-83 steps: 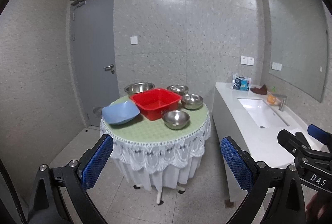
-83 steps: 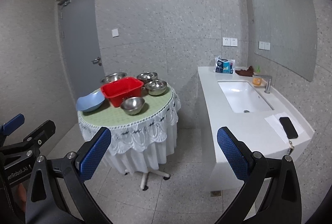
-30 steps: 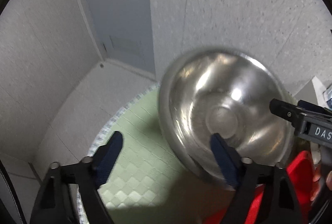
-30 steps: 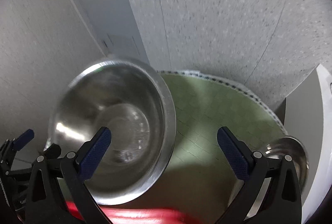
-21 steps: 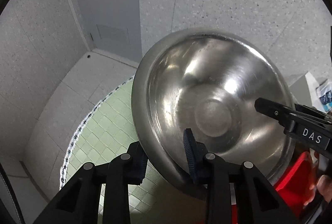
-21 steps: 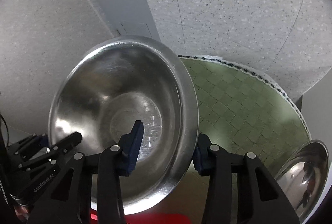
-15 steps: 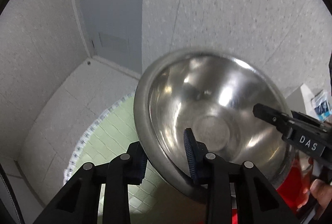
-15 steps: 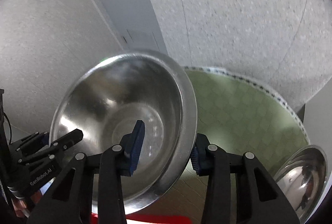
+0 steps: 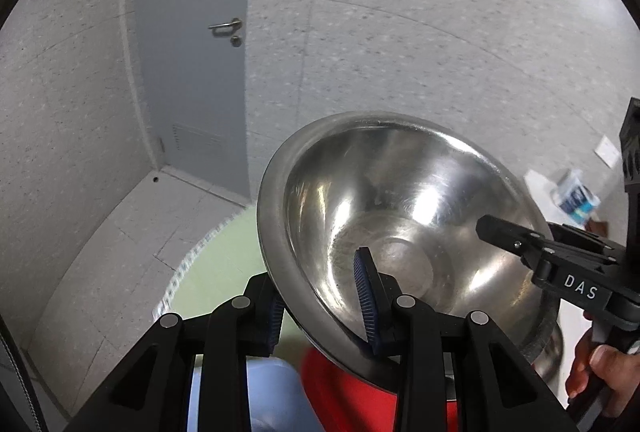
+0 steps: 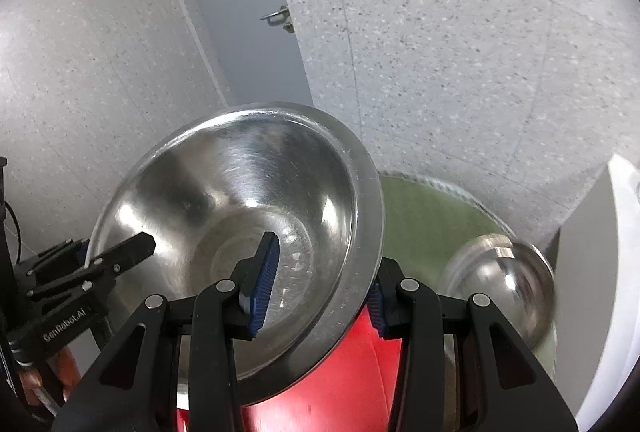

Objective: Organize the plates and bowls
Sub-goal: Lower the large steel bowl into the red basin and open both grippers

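Holding the big steel bowl (image 9: 404,216) with both grippers, lifted and tilted over the round table (image 10: 436,208) with the green cloth. Bowl fills most of both wrist views, open side facing the cameras, nothing inside it.

Under the bowl's low edge sits the red basin (image 10: 352,376); whether steel touches plastic there I can't tell. Blue plate (image 9: 260,396) shows at the bottom of the left view, just left of the basin, mostly hidden behind my gripper frame.

Small steel bowl (image 10: 504,284) sits on the cloth to the right of the basin, blurred. White counter (image 10: 624,232) runs along the right edge of the right view; a blue-and-white packet (image 9: 576,196) lies on it in the left view.

Left gripper (image 9: 320,306): clamped on the bowl's left rim, one blue pad inside the bowl, the other against the outer wall. Right gripper (image 10: 316,290): same pinch on the opposite rim, inner pad well down the bowl wall, outer pad behind the rim. Each gripper's black nose also shows in the other's view, reaching over the far rim, and my fingers (image 9: 604,356) are visible on the right handle.

Grey door (image 9: 192,44) and speckled wall behind.
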`<state>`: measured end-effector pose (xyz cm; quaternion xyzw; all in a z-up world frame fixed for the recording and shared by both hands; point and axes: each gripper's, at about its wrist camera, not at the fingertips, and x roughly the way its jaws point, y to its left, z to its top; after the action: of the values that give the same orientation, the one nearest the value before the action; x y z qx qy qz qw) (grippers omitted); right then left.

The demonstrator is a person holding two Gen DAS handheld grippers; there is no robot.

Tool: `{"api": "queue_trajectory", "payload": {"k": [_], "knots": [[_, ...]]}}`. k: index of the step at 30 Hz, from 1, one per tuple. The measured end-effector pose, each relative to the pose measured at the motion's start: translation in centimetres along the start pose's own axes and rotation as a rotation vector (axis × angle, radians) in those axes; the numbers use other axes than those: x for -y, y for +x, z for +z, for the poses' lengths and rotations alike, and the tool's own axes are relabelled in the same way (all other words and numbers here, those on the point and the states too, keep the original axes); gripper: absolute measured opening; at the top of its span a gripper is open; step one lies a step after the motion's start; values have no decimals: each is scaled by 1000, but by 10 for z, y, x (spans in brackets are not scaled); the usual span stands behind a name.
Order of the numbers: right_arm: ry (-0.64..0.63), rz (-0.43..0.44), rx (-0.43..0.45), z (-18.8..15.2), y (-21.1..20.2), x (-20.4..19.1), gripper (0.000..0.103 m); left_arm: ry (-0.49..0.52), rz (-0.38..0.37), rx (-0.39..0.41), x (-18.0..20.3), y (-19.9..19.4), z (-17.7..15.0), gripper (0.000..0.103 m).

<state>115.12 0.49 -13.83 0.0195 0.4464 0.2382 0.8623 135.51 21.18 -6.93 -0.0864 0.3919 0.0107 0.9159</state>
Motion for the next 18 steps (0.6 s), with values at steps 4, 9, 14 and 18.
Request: {"api": "queue_trajectory", "payload": {"k": [4, 9, 14, 18], "knots": [[28, -24, -19, -36, -22, 6, 40, 36, -39, -29, 7, -10, -35, 29], [65, -56, -78, -81, -28, 19, 40, 72, -68, -91, 11, -25, -68, 30], [88, -95, -138, -116, -21, 29, 40, 110, -67, -144, 11, -66, -103, 30], [99, -111, -174, -132, -13, 35, 40, 116, -68, -178, 28, -83, -118, 30]]}}
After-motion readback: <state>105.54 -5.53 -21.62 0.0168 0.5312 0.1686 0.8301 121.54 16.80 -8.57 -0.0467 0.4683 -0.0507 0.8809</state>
